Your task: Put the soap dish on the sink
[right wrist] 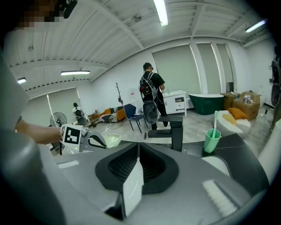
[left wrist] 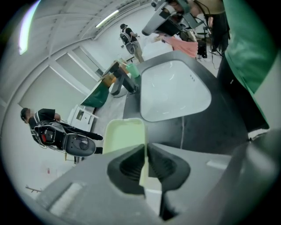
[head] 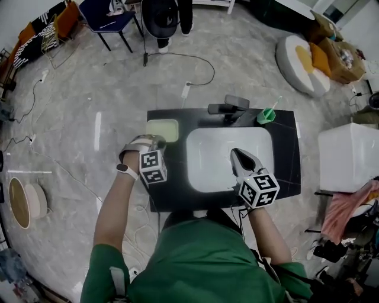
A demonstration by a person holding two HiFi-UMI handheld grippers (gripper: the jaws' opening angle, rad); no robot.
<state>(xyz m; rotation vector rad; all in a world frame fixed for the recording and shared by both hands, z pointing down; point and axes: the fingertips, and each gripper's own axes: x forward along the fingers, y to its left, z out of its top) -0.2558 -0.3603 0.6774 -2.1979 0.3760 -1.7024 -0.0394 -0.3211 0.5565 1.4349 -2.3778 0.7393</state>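
The left gripper [left wrist: 145,149] has its jaws pinching the near rim of the pale green soap dish [left wrist: 124,135], which lies at the back-left corner of the black worktop [head: 285,168], beside the sink [head: 218,161]. The right gripper [head: 236,154] hovers over the basin, jaws pressed together on nothing. The dish sits close to the edge, so a tug on release might tip it off. Counted: one dish, one sink, one green cup [head: 266,116], two grippers.

Grey marble floor [head: 89,94] — blue chair [head: 108,16], ceiling striplights [right wrist: 161,12]
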